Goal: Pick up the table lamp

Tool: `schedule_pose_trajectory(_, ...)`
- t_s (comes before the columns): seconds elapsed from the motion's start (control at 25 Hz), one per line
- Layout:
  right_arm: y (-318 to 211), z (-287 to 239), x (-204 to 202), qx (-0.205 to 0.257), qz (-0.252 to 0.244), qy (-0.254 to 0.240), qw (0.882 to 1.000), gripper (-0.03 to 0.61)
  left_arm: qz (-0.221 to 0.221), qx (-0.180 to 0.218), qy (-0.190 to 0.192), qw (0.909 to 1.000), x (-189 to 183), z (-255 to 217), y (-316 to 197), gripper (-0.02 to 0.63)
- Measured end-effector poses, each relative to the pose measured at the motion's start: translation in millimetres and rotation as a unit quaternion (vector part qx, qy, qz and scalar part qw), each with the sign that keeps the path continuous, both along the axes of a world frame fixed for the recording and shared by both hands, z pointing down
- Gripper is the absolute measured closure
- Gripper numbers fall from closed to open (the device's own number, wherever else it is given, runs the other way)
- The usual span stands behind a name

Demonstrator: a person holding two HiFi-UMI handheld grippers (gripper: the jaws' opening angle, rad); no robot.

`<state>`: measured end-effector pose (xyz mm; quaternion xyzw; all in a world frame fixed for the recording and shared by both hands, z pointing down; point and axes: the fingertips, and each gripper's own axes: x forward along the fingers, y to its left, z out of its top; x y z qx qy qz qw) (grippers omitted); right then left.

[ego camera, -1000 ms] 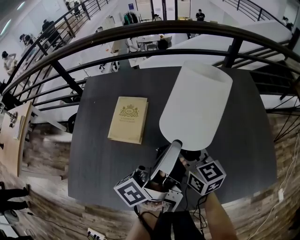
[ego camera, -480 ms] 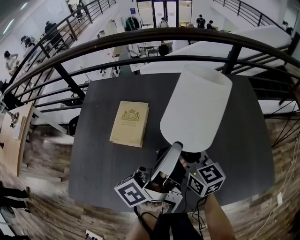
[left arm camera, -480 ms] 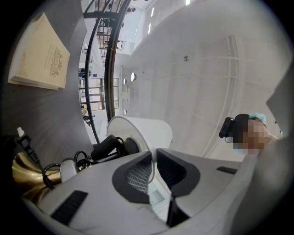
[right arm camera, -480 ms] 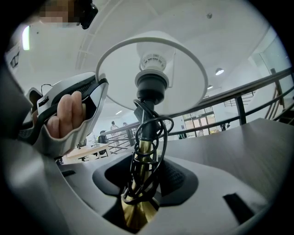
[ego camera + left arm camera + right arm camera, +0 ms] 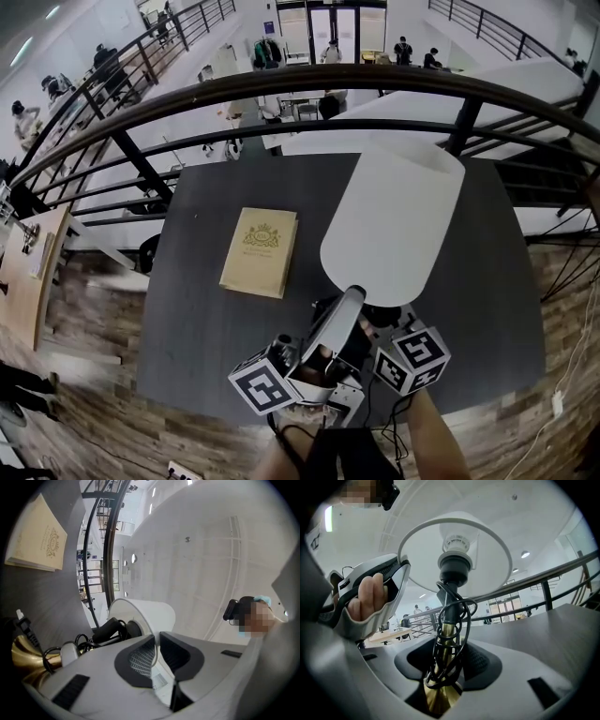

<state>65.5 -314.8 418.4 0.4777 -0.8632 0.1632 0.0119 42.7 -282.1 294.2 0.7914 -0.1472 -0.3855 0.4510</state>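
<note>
The table lamp hangs tilted over the dark table, its white shade pointing away from me. My left gripper reaches up from the lower left. In the left gripper view its pads are shut on the thin lower rim of the shade. My right gripper sits partly hidden under the shade. In the right gripper view it is shut on the brass stem, around which a black cord is wound. The bulb socket shows inside the shade.
A tan book lies flat on the table, left of the lamp. A dark metal railing runs along the table's far edge, with a drop to a lower floor behind it. People walk far below.
Both grips stay as they were. The lamp and grippers keep nearly the same place, edging up slightly, while the table and book slide a little lower in the head view.
</note>
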Motion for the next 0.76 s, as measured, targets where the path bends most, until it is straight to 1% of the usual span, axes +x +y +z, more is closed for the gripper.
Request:
schedule_pose_trajectory(0.52, -1.9, -4.3, 2.7, 0.001, -0.006, -0.001, 1.0, 0.388, 0.0, 0.001, -0.001, 1.0, 4.2, -3.9, -1.2, 0.54)
schedule_pose_trajectory(0.76, -2.4, -4.1, 4.3, 0.001, -0.005, 0.001, 1.0, 0.388, 0.0, -0.004, -0.01, 0.9999, 5.2, 0.2, -2.3, 0.541)
